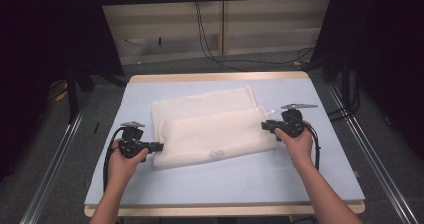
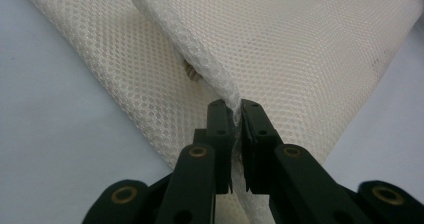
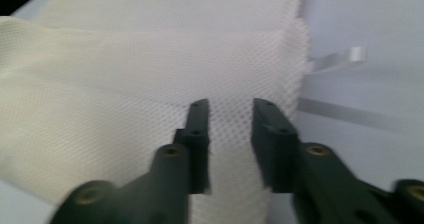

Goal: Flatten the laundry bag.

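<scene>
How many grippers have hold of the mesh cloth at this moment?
1. The left gripper is shut on the edge of the white mesh cloth at its left end. The right gripper, at the right end, has its jaws apart over the cloth.

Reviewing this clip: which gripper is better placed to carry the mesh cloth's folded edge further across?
Left, probably. The left gripper is shut on the mesh cloth, pinching its edge between the jaws. The right gripper stands open over the cloth, gripping nothing yet.

Left claw point(image 1: 159, 146) pinched tight, right claw point(image 1: 265, 126) parted.
</scene>
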`<state>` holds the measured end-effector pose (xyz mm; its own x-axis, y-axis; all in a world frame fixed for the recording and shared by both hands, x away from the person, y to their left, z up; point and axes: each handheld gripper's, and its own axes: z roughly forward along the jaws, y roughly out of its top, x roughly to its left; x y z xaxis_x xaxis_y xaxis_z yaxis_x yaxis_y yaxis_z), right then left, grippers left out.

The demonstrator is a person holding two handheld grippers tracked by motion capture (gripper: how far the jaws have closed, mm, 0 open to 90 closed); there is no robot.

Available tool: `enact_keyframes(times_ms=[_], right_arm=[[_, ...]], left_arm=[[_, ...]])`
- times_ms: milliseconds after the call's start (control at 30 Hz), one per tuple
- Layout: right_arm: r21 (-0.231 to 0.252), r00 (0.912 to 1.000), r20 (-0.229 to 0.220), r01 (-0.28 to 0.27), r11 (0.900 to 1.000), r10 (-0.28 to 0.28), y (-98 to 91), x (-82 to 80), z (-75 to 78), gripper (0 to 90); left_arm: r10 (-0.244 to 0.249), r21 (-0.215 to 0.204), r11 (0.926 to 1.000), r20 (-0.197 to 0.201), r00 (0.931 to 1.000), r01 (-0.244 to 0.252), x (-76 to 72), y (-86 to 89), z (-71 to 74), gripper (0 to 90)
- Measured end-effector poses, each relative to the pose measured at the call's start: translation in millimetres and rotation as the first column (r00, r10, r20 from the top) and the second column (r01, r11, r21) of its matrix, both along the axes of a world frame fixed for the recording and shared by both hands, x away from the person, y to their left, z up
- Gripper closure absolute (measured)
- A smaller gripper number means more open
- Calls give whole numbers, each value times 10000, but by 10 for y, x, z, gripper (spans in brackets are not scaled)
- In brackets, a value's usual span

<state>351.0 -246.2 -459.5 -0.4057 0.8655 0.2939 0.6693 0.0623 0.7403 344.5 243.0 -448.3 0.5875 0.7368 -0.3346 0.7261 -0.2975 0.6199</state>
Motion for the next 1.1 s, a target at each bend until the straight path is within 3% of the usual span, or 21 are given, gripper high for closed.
enact_keyframes(times_ms=[33,100,267,367,467,500,567,733,833,933,967,1033,1100], right_arm=[[42,9998,-85,-191,9998,191,4,-14,-2,835],[-103,9984,212,-529,9985,531,10,-68,13,900],[-439,9938,646,-879,9952,906,-50,-227,77,900],[-563,9926,600,-1022,9932,1056,-128,-321,73,900],[-514,9942,473,-939,9943,963,-184,-380,32,900],[-439,9951,451,-859,9953,879,-188,-384,23,883],[-524,9965,628,-511,9973,544,-177,-369,16,728],[-705,9977,638,286,9971,-242,-124,-241,12,551],[-842,9974,489,571,9948,-531,-88,-101,-12,509],[-730,9986,119,523,9960,-515,-34,22,-52,500],[-800,9987,-22,511,9955,-514,-12,67,-77,505],[-551,9988,-167,453,9975,-462,-3,103,-98,640],[-506,9990,60,436,9978,-434,-35,94,-85,804]], left_arm=[[12,-29,10000,12,10000,-12,-4,0,4,841],[68,-57,10000,88,9999,-68,-10,3,7,840],[95,-114,9999,125,9999,-93,-33,25,30,840],[122,-235,9997,206,9997,-117,-51,29,50,841],[79,-102,9999,171,9998,-77,-38,36,48,840],[168,-204,9997,81,9998,-167,-37,22,41,840],[149,-127,9998,117,9998,-148,-27,17,34,840],[127,-155,9998,104,9999,-125,-14,22,28,840],[186,-219,9996,27,9998,-186,-3,21,15,840],[176,-255,9995,3,9998,-176,1,22,15,840],[184,-276,9995,16,9998,-184,0,24,17,840],[109,-233,9997,34,9999,-108,-1,33,22,840],[174,-281,9995,93,9998,-171,-13,38,32,840]])
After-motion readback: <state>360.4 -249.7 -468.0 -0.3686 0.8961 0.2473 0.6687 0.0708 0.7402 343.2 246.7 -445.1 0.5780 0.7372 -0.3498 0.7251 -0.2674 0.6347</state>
